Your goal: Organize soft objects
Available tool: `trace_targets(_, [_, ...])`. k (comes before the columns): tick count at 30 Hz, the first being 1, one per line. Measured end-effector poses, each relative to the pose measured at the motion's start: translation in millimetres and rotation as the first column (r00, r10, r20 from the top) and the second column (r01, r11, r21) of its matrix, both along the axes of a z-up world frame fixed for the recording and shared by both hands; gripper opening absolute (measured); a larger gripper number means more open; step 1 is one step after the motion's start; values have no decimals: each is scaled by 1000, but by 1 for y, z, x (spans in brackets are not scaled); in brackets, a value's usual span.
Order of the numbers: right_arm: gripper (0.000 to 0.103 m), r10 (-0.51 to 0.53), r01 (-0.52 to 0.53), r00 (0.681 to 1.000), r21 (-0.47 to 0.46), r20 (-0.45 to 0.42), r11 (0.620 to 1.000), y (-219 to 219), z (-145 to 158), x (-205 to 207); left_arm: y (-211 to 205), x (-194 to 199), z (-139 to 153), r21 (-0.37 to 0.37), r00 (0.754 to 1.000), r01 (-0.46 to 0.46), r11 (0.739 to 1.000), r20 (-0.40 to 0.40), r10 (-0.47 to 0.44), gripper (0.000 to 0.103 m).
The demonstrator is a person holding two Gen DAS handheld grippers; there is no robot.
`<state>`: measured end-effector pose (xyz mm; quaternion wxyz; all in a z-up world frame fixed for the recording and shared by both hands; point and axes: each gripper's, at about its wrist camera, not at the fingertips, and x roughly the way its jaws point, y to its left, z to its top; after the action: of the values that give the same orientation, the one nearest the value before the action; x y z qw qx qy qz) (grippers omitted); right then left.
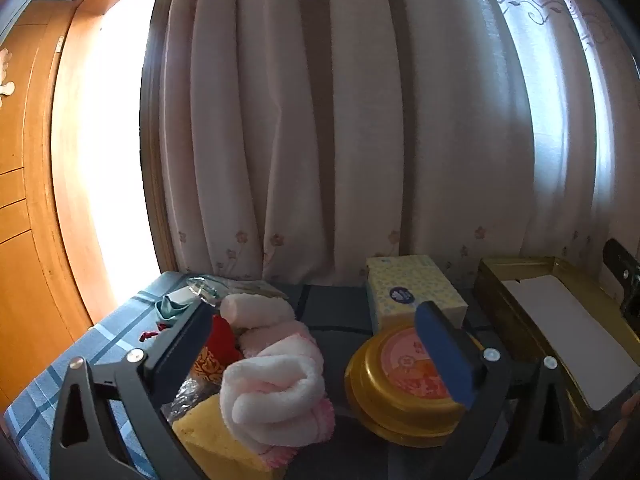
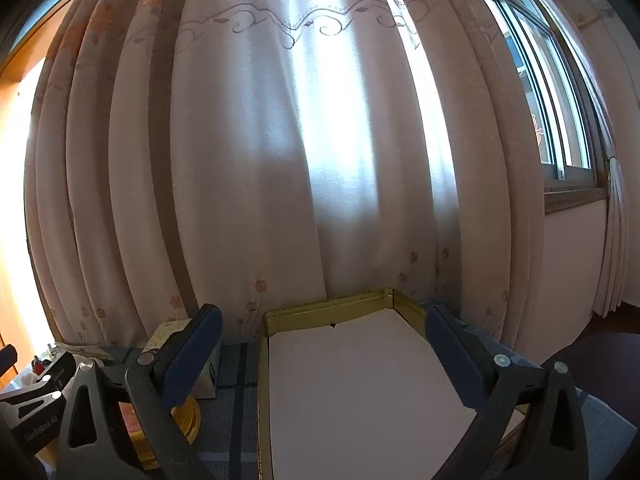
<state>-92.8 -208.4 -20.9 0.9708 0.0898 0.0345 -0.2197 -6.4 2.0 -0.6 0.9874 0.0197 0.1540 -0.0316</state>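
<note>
In the left wrist view a rolled white-and-pink towel (image 1: 276, 396) lies on a yellow sponge (image 1: 216, 444), with more rolled towels (image 1: 260, 312) and a red cloth (image 1: 222, 338) behind. My left gripper (image 1: 320, 344) is open above them, its jaws wide apart and empty. A gold box (image 1: 560, 320) with a white lining stands at the right. In the right wrist view my right gripper (image 2: 324, 356) is open and empty over that gold box (image 2: 340, 308).
A round gold tin (image 1: 400, 392) with an orange lid sits by the towels, with a yellow tissue box (image 1: 408, 288) behind it; both show in the right wrist view (image 2: 188, 420), (image 2: 172, 332). A blue plaid cloth (image 1: 100, 344) covers the table. Curtains (image 1: 340, 120) hang close behind.
</note>
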Motion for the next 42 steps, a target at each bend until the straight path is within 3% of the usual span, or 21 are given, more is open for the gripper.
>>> trace_targets(42, [102,2,-2,1000,-23,25,1000,-2,3,-10,1,-7,0,-24,1000,-1,1000,-10,1,102])
